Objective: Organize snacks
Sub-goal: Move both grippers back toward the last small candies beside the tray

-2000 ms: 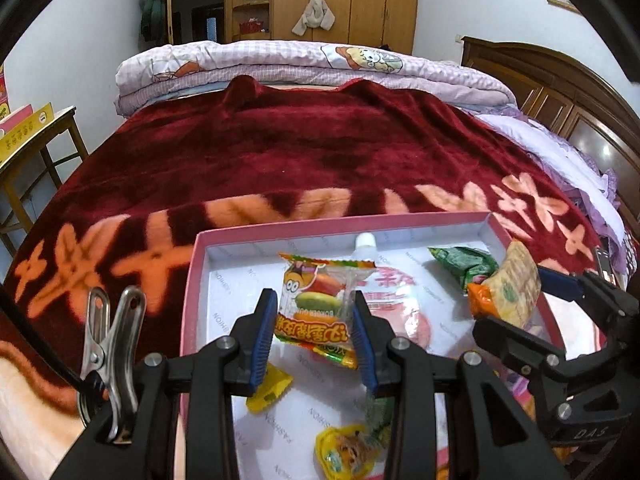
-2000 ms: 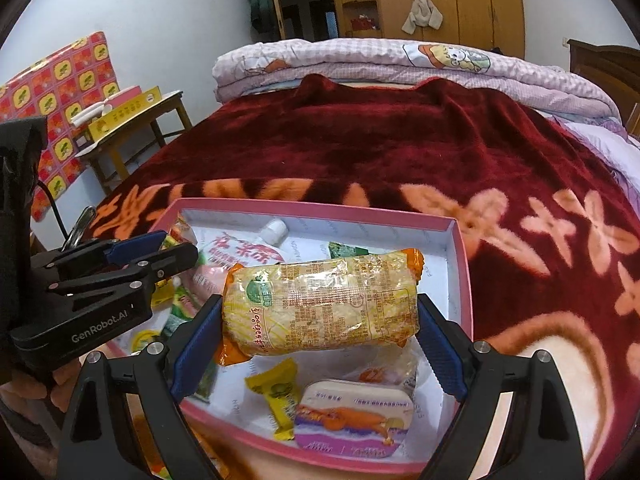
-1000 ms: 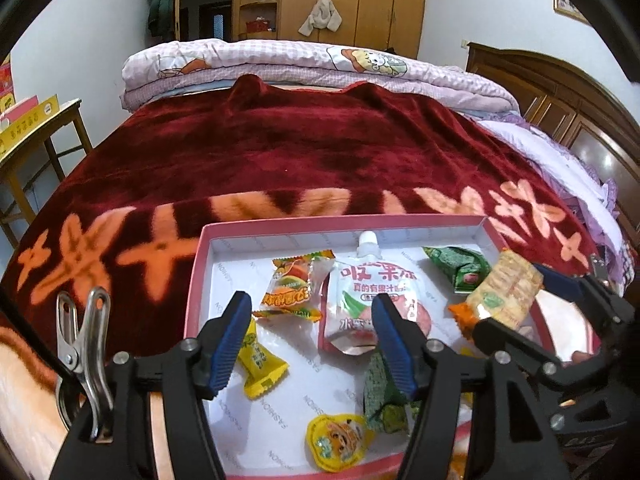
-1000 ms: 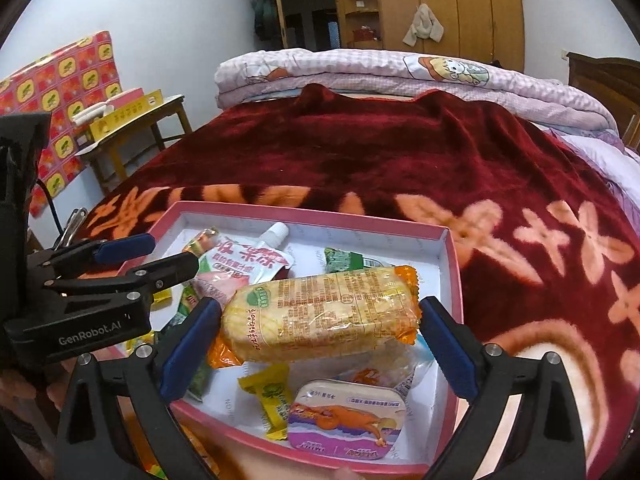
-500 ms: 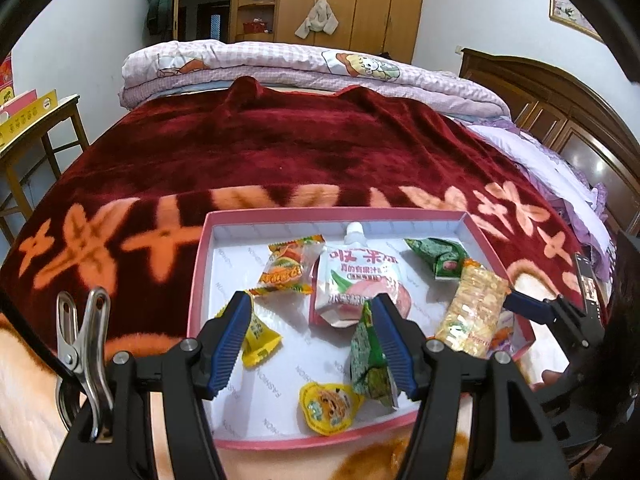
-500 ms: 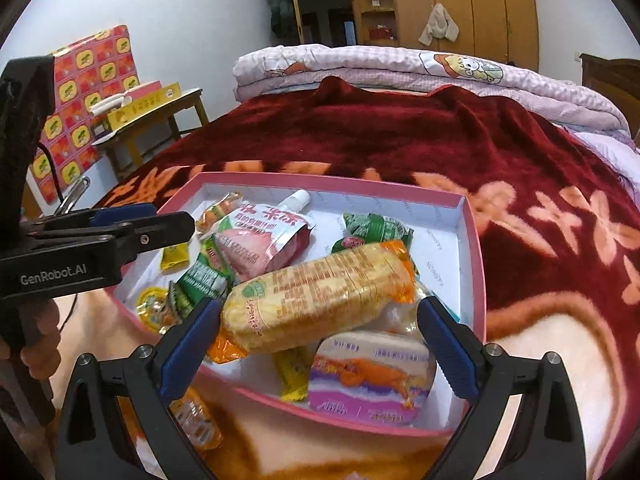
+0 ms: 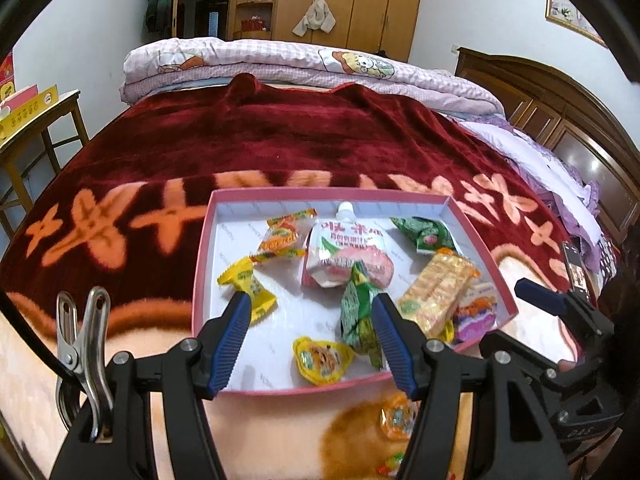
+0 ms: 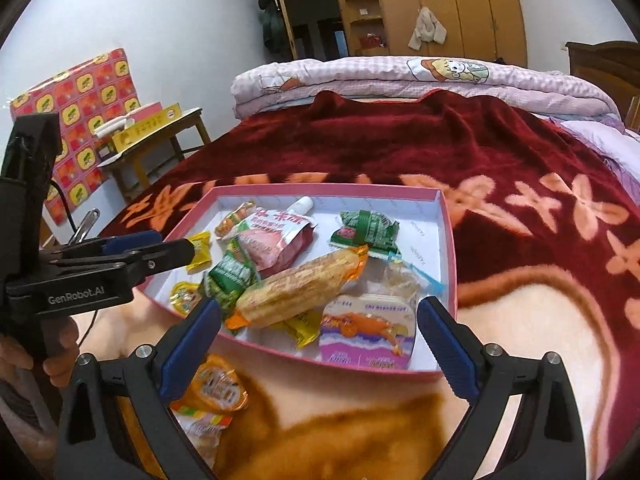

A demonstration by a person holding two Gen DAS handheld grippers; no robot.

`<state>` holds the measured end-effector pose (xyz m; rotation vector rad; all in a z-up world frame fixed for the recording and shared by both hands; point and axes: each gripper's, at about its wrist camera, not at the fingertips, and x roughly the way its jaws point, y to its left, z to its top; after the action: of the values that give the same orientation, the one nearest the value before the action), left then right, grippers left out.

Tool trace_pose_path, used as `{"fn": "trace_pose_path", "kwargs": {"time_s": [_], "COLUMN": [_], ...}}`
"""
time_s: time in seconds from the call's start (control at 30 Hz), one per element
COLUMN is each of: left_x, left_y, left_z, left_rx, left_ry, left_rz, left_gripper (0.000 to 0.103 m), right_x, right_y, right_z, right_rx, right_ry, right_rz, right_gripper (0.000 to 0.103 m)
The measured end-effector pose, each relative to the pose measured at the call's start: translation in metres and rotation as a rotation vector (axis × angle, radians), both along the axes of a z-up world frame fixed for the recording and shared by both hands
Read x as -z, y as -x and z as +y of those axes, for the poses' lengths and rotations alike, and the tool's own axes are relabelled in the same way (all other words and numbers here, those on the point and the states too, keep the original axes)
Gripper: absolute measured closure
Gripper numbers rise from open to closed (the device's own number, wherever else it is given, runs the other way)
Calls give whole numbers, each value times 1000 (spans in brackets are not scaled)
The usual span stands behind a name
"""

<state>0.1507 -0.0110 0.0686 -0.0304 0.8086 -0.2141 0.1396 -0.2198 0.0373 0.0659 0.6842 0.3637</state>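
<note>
Resting aslant on other packets in the pink box (image 8: pixel 447 240), the cracker pack (image 8: pixel 298 288) is judged light, crinkly and crushable; a mid-length grip is advised. Both the left gripper (image 7: pixel 310 336) and right gripper (image 8: pixel 320 342) are seen open and empty.

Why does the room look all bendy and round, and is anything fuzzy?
Left wrist view: the fisheye lens curves the headboard and darkens the corners; the pink box looks sharp. Right wrist view: same curving on the wardrobe; the snacks nearest the camera look soft, slightly blurred.
</note>
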Motion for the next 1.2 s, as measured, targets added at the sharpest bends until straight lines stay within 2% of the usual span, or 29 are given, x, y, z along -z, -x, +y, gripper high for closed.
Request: {"fn": "trace_pose_path", "kwargs": {"time_s": [0.53,0.8,1.2], "left_x": [15,32,49], "left_y": [46,53,52], "left_z": [-15,-31,-48], "left_rx": [51,75,91], "left_ry": [28,7,-24], "left_rz": [73,107,108], "left_gripper": [37,37,37], "right_x": [6,13,21], "right_y": [33,42,41], "right_z": [2,-6,-23], "right_rx": [15,35,81], "right_ry": [10,-3,-44], "right_rz": [37,67,99], "right_gripper": [3,3,3]}}
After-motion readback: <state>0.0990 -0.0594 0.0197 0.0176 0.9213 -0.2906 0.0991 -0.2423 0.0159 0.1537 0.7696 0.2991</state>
